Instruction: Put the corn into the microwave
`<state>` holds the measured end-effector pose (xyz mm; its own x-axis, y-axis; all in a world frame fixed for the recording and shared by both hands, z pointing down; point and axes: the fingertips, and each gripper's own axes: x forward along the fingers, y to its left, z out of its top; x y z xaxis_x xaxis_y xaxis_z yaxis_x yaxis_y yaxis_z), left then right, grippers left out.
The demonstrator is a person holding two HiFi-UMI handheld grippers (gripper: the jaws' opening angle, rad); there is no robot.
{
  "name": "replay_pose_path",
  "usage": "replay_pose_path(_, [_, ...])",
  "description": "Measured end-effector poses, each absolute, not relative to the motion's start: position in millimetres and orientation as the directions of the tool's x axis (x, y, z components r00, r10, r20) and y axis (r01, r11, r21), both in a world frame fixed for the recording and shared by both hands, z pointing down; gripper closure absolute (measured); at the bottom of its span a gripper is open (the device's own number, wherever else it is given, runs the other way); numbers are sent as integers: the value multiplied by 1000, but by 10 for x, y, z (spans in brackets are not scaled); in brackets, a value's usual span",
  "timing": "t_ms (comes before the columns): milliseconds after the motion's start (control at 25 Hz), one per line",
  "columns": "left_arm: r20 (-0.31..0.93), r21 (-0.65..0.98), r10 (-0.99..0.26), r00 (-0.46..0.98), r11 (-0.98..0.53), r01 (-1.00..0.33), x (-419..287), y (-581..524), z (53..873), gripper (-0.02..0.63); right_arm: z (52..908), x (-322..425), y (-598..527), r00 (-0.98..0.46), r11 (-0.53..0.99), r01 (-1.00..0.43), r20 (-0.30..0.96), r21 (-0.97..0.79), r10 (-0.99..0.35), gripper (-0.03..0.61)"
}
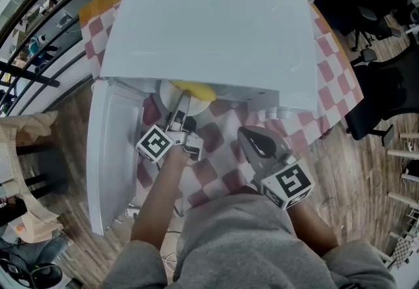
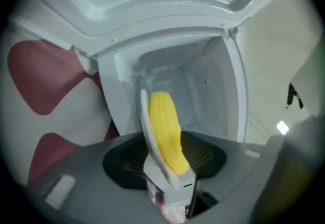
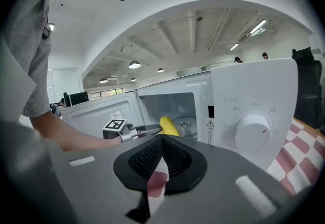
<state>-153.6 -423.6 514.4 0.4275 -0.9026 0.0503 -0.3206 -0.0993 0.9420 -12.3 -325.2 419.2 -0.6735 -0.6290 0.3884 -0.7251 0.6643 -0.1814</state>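
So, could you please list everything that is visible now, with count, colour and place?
microwave: one, white, on the tablecloth, door open
corn: one, yellow, on the plate at the microwave's opening
plate: one, white, between the left tongs
tablecloth: one, red and white checks, under the microwave
chairs: at least two, black, at the far right
left tongs: one, grey, open, at the plate's rim
right tongs: one, grey, shut, empty, before the microwave
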Motion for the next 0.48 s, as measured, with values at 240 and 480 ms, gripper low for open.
replay_pose_path(240, [74, 759, -854, 515, -287, -584, -1385, -4167, 5022, 236, 4224, -121, -3219, -679, 672, -718, 389, -180, -622, 581])
replay_pose_path(480, [185, 525, -834, 520, -364, -770, -1284, -4088, 5090, 110, 4220, -123, -3201, -681, 677, -716, 391, -173, -620, 581])
